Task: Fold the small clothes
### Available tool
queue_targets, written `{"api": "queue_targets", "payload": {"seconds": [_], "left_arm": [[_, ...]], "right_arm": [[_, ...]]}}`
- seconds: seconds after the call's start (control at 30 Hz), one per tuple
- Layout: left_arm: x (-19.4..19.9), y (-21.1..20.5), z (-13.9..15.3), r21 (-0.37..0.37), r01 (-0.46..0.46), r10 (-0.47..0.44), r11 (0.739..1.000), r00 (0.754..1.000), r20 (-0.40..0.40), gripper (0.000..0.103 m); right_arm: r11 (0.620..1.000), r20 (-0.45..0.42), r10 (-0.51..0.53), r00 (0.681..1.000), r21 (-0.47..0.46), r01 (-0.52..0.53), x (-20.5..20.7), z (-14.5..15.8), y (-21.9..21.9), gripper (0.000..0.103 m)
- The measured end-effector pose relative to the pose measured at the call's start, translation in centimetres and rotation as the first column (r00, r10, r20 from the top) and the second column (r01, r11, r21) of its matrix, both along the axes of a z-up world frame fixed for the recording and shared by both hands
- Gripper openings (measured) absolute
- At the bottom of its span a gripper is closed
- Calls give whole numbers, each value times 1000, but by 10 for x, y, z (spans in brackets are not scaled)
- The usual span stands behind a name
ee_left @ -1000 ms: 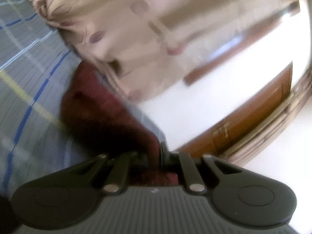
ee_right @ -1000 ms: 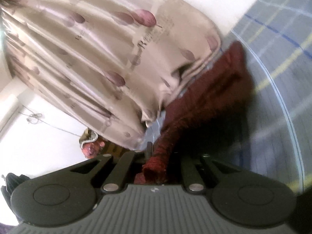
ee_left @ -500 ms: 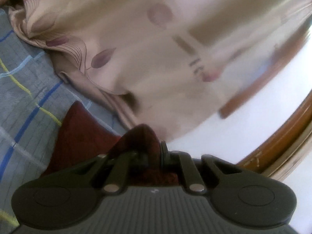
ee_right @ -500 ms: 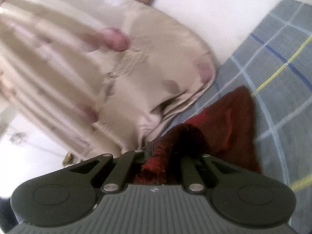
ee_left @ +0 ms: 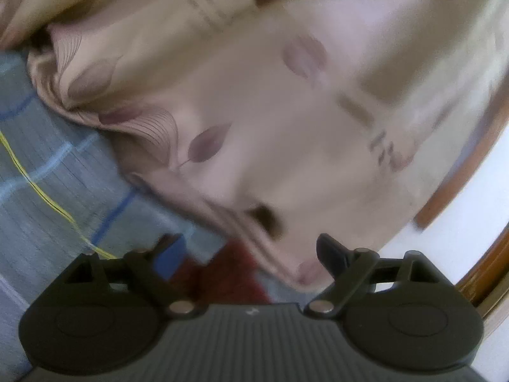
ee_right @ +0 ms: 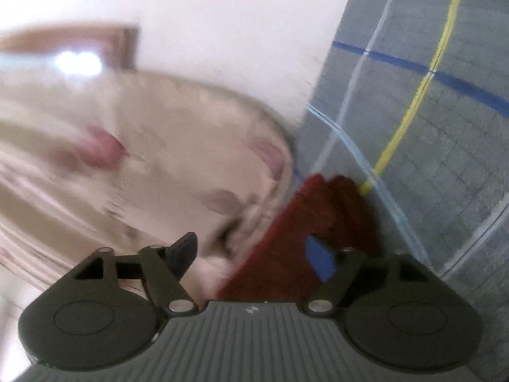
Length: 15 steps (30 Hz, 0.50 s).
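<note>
On the checked bedsheet [ee_right: 445, 159] the dark red cloth [ee_right: 286, 254] lies at 6 o'clock; both grippers' jaws have just opened, pressing nothing.

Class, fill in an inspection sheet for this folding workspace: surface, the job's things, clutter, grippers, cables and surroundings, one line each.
Surface: grey checked bedsheet with blue, yellow and pale lines.
Job's things: dark red garment lying on the sheet, ahead of both grippers.
Clutter: beige leaf-print curtain draped onto the sheet's edge, next to the garment.
Grippers: left gripper and right gripper both open; their jaws have just been opening, pads clear of the garment.
Cables: nothing seen.
Surroundings: white wall; brown wooden frame, blurred.
</note>
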<state>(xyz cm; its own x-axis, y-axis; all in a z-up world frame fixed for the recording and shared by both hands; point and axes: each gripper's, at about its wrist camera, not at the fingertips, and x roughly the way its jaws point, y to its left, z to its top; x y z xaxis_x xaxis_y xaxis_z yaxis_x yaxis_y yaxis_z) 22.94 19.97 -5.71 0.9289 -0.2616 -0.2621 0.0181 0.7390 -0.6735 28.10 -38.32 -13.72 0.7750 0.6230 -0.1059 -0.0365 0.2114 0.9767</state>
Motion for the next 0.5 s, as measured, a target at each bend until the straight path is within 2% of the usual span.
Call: {"api": "queue_targets", "payload": {"seconds": [0.03, 0.1, 0.17, 0.23, 0.33, 0.4, 0.5], "left_arm": [[-4, -2, 0, 40, 21, -21, 999, 1000, -10, 89], [-14, -5, -3, 95, 64, -60, 993, 997, -40, 89], [-25, -2, -11, 138, 113, -105, 984, 993, -60, 89], [-38, 2, -21, 170, 144, -132, 975, 988, -81, 89], [-46, 11, -36, 127, 213, -201, 969, 975, -99, 89], [-45, 12, -40, 104, 270, -258, 957, 959, -115, 89], [-36, 1, -39, 141, 332, -316, 933, 941, -124, 89]], "right_arm": [[1000, 11, -19, 1000, 10, 19, -6, 1, -5, 82], [999, 36, -18, 999, -42, 19, -18, 10, -10, 82], [987, 46, 23, 999, -158, -15, -34, 22, -9, 82], [957, 64, 74, 995, -286, -53, -50, 32, -7, 82], [892, 61, 138, 989, -441, -97, -77, 36, 2, 82], [870, 62, 161, 985, -481, -112, -90, 35, 5, 82], [863, 64, 171, 983, -491, -118, -101, 32, 8, 82]]}}
